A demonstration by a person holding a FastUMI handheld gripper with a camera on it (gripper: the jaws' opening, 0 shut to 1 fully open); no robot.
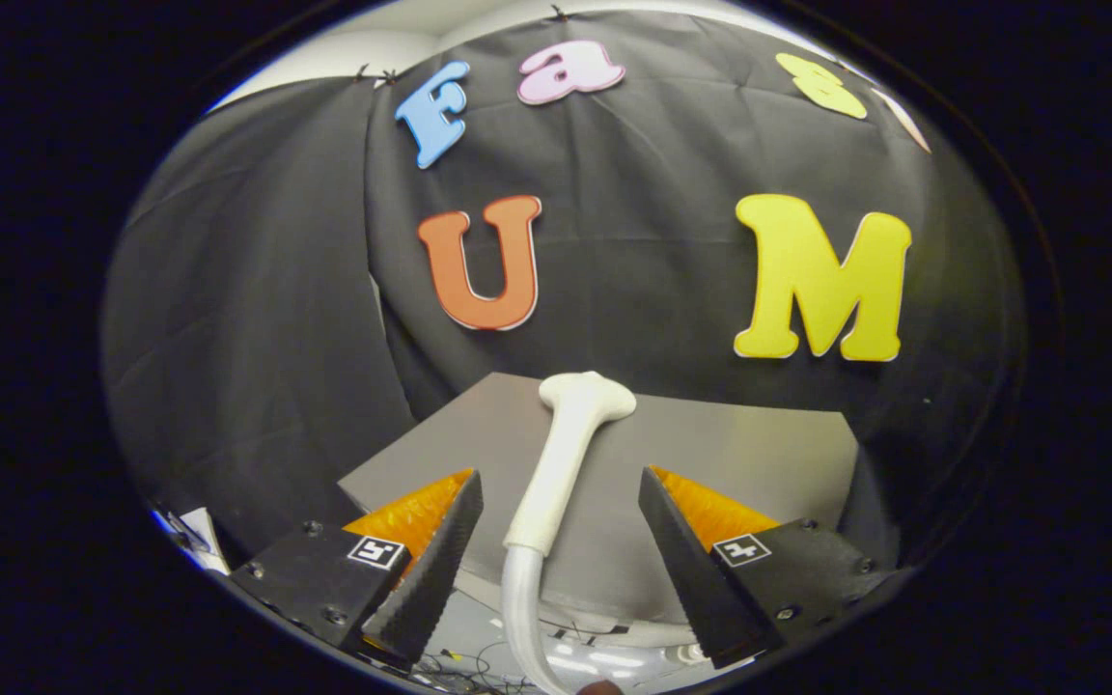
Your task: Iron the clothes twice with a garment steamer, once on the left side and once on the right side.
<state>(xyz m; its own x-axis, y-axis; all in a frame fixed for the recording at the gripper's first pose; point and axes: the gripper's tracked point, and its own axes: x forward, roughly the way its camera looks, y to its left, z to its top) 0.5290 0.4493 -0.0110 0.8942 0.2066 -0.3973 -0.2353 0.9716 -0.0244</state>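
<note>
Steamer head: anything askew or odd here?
Nothing stands out. The steamer head lies on the grey board between the open tool fingers, untouched, its hose trailing back.

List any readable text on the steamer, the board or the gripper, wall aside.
Steamer handle: no print visible.
Grey board: none.
Gripper, open, handle between its fingers: square marker tags, patterns only, no words.

Gripper view looks forward, close above the table (759, 454).
</note>
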